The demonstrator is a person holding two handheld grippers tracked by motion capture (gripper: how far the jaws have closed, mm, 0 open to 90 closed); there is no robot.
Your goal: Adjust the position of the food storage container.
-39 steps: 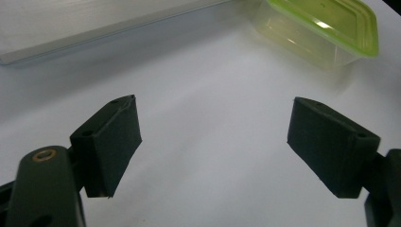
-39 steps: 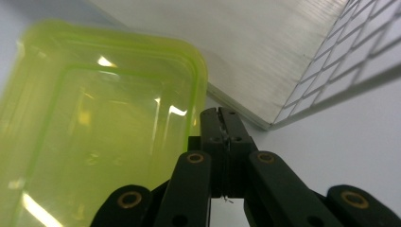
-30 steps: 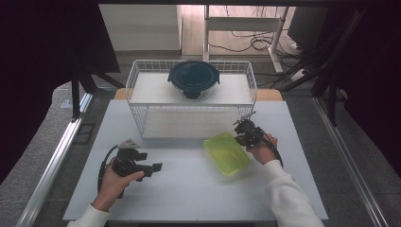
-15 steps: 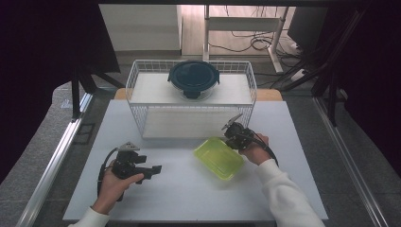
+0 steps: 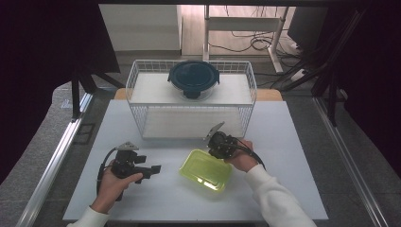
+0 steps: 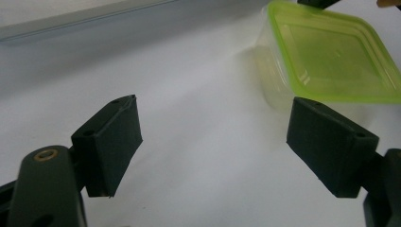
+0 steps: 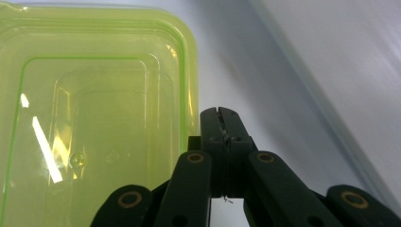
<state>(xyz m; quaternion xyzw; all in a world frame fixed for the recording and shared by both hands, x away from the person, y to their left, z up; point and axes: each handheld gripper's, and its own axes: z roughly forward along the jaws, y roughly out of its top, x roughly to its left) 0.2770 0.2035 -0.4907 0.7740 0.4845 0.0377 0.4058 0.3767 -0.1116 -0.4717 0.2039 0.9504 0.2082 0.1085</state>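
Item: green-lidded container [image 5: 206,169], which we have slid leftward with the right gripper [image 5: 218,144], jaws pressed together beside its rim; left gripper [image 5: 152,169] waits, jaws apart.

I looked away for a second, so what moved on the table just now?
The right gripper, shut, slid the lime-green lidded plastic box leftward across the white table, toward the left gripper. That gripper stayed put, open. The dark blue round container in the white wire basket did not move.

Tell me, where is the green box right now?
In the high view the green box sits on the white table, in front of the wire basket, beside the right gripper.
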